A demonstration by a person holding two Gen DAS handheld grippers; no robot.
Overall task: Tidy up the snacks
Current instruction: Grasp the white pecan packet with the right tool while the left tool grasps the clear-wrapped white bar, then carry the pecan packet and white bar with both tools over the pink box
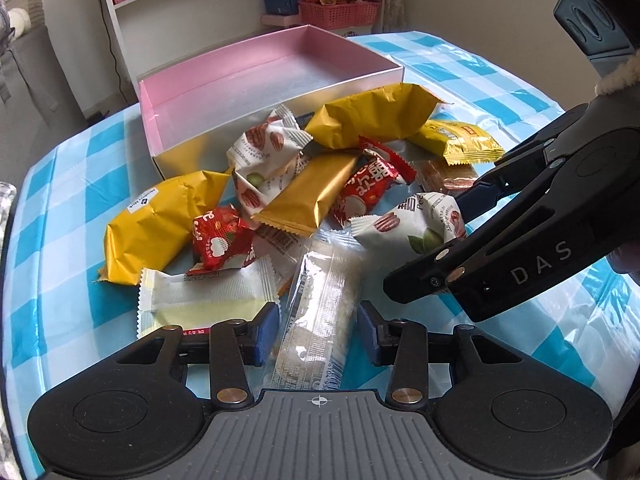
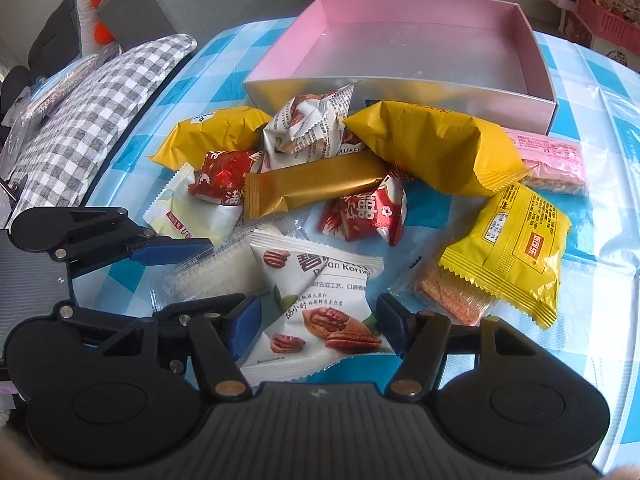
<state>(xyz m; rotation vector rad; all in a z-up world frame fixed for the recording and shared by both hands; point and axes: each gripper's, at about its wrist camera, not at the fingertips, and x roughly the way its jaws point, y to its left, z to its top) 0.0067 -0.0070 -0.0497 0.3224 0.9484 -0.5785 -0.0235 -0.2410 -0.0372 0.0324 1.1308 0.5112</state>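
A loose heap of wrapped snacks lies on the checked worktop (image 2: 592,280), just near of the pink box (image 2: 536,48), which is empty.

The left gripper (image 1: 318,330) has its jaws apart, one on each side of a clear rice-cracker bar (image 1: 320,312) lying lengthwise between them; the pads do not seem to be pressing on it yet. The right gripper (image 2: 318,322) is likewise apart, straddling the near end of a white pecan packet (image 2: 316,300); whether its pads touch the film I cannot tell.

Both pieces are probably very light. The clear bar looks stiff along its length but brittle inside, so a gentle pinch across its narrow width, near the middle, should suit it best. Its glossy film is likely slippery.

The pecan packet is a puffed pillow of soft film: it will crumple under the pads and could squirt out. The flat crimped seam or a corner gives a surer hold than the air-filled belly.

The big yellow bag (image 2: 436,148) on the far side of the heap and the gold bar (image 2: 312,188) lie partly over neighbours, so lifting them may drag others along.
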